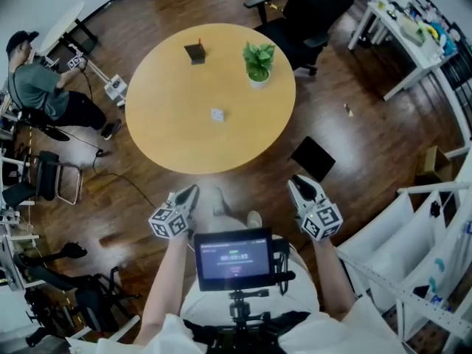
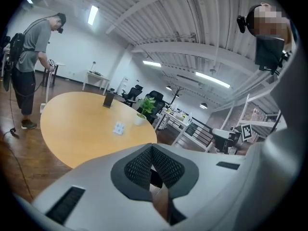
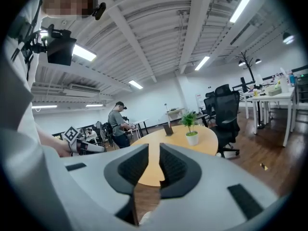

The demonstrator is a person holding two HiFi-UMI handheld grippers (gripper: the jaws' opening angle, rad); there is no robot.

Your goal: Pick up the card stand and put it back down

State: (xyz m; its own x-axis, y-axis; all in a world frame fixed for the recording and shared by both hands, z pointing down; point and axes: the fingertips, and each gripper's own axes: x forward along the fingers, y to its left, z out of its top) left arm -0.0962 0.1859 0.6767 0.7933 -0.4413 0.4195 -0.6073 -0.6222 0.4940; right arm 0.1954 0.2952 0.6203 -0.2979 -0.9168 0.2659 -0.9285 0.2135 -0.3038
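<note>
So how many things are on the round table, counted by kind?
card stand: 1
potted plant: 1
white block: 1
Total: 3

Fingers (image 2: 137,170) together, round table (image 2: 82,126) beyond

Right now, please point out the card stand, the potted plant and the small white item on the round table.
card stand (image 1: 195,53), head view, its dark body.
potted plant (image 1: 259,56), head view, its green leaves.
small white item (image 1: 217,114), head view, its middle.
</note>
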